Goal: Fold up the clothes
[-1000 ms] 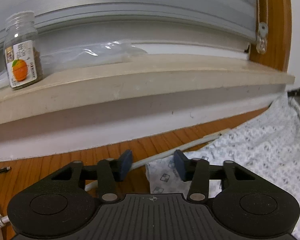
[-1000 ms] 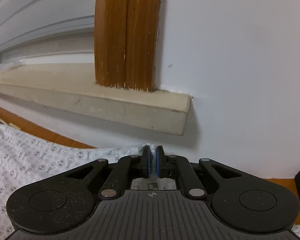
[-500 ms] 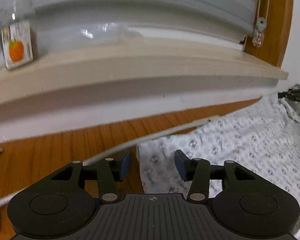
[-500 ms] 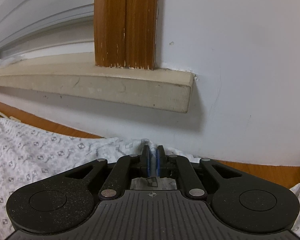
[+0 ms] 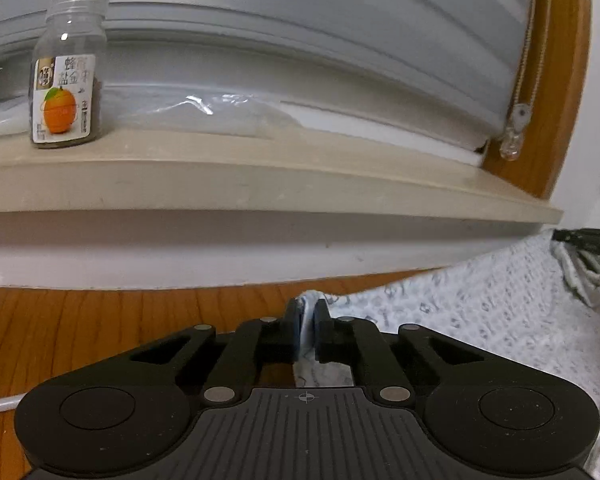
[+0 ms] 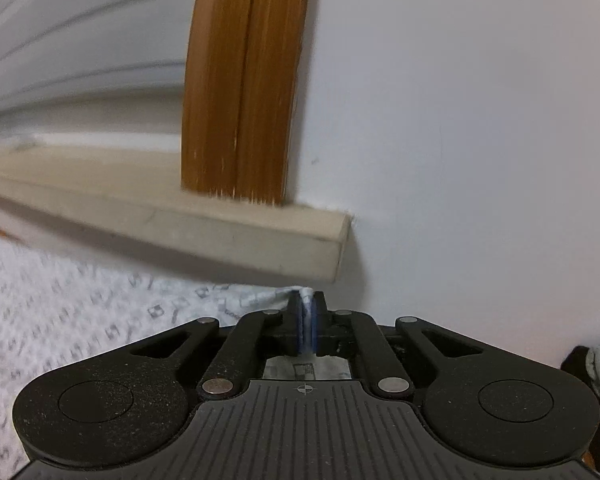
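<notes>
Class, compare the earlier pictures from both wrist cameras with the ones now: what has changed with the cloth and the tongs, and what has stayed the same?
The left tongs, open around the cloth's edge earlier, are closing on it and now pinch a fold; that edge has come up off the table. The right tongs stay shut on their corner of the cloth. The jar keeps its place on the sill.

Clear plastic jar with a threaded neck, standing at the far left on the beige stone windowsill: white label with large Chinese characters, of which 蜂, 金 and 桔 can be read, above a picture of an orange. Small round brand mark at the label's top left and fine print beside the fruit too small to read. No legible text elsewhere in either view.
</notes>
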The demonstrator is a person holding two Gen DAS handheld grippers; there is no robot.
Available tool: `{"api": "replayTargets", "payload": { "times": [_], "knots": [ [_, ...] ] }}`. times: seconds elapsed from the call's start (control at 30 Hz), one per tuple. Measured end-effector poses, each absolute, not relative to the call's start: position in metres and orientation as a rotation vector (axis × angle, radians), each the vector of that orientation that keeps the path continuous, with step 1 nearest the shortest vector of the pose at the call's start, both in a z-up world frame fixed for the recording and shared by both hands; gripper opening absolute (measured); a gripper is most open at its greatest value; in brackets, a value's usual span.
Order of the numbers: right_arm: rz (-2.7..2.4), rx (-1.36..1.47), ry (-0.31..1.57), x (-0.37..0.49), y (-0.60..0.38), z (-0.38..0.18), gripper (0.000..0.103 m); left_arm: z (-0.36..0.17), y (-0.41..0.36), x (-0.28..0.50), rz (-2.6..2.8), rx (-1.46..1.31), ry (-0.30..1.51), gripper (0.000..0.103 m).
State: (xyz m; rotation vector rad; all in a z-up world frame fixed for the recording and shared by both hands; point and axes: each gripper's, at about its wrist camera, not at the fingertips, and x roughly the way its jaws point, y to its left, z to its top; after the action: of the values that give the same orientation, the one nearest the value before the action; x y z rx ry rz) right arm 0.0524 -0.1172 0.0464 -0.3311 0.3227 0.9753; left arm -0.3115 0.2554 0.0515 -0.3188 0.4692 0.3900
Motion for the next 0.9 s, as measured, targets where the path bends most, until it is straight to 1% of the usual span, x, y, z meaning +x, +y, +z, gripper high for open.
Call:
{"api": "replayTargets", "payload": {
  "times": [0.3, 0.57, 0.77, 0.9],
  "knots": [
    [0.946, -0.366, 0.289, 0.037, -0.117, 0.059, 0.005, 0.053, 0.255, -0.314, 0.359, -0.299, 0.409, 0.007],
    [0.945, -0.376, 0.261, 0.015, -0.132, 0.079, 0.005, 0.070, 0.240, -0.334, 0.347, -0.281, 0.328, 0.007],
    [0.961, -0.379, 0.244, -0.009, -0.179, 0.096, 0.005, 0.082, 0.224, -0.366, 0.320, -0.230, 0.298, 0.007],
    [0.997, -0.416, 0.274, -0.019, -0.221, 0.089, 0.005, 0.075, 0.199, -0.390, 0.295, -0.218, 0.323, 0.007]
  ]
}}
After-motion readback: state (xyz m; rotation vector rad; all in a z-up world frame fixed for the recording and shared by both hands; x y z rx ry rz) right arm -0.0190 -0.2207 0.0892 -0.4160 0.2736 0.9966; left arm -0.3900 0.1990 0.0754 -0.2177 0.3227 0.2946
